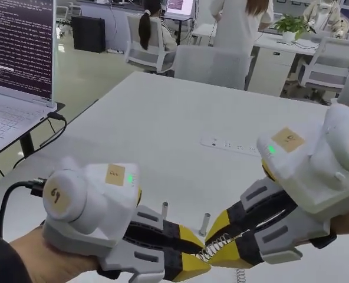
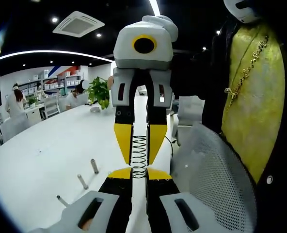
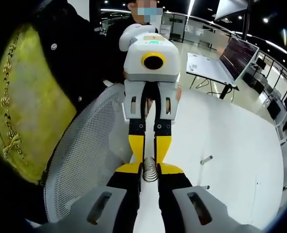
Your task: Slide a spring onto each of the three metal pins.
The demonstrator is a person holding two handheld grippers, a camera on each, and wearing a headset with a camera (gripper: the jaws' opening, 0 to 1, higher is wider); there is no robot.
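A steel spring [image 1: 216, 244] bridges the tips of both grippers just above the white table [image 1: 163, 118]. My left gripper [image 1: 199, 259] comes in from the lower left and is shut on one end of the spring. My right gripper [image 1: 213, 243] meets it from the right, shut along the spring's other part. In the left gripper view the spring [image 2: 139, 151] runs from my own tips [image 2: 139, 174] up between the opposite yellow jaws. The right gripper view shows the spring [image 3: 150, 171] end-on. Two upright metal pins [image 1: 164, 210] [image 1: 205, 224] stand just beyond the tips; three bare pins [image 2: 82, 181] show left.
Another loose spring [image 1: 240, 275] lies at the table's near edge. An open laptop [image 1: 15, 59] and its black cable [image 1: 9, 194] sit on the left. A white power strip [image 1: 230, 144] lies mid-table. Behind me is a mesh chair [image 2: 216, 165]; people and chairs are farther off.
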